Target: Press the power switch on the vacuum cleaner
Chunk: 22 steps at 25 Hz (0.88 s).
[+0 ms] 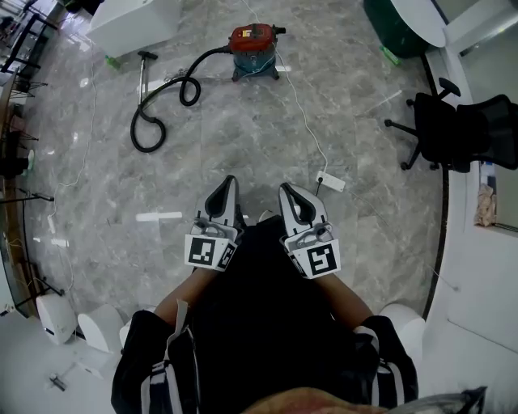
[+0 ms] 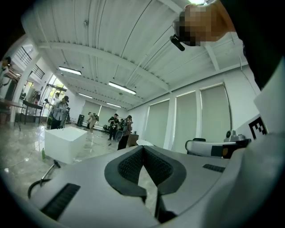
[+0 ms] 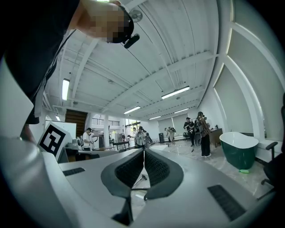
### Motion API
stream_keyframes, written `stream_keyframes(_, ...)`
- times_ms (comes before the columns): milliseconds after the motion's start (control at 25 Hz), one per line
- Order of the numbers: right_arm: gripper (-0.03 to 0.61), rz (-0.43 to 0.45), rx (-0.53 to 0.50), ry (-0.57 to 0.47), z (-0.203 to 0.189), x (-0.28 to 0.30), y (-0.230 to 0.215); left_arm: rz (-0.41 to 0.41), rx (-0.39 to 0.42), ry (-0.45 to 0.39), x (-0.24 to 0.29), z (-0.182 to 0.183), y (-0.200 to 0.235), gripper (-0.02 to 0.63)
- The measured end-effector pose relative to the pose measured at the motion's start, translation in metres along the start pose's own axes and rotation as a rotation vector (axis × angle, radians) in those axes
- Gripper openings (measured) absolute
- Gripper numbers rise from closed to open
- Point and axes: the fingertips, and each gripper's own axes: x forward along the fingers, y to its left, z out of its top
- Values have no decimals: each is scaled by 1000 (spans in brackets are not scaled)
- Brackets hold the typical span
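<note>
A red-topped vacuum cleaner with a teal drum stands on the marble floor at the far end of the head view. Its black hose loops to the left and ends in a wand. My left gripper and right gripper are held side by side close to my body, far from the vacuum. Both are shut with nothing between the jaws. In the gripper views the pads meet at the tips and point across the room.
A white cable runs from the vacuum to a power strip just ahead of my right gripper. A black office chair stands at the right, a green tub far right, a white box far left. Several people stand in the distance.
</note>
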Motion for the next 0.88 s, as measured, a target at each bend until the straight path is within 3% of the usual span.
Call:
stream_keyframes(160,19,-13,9,-27,3,3,-14,-24,34,14,17,-2,-5,20)
stream_keyframes(520,20,-45,-4,-35,9,38,-57,-54,-28,-34,75,3,15,20)
stream_keyframes(720,19,-63,-30,-53,11,92,-91,-103,-49,-59,140,6,42,20)
stream_keyframes(880,20,-105,-23,9,-6,158,-130,-132,-51,-50,204,1,86,20)
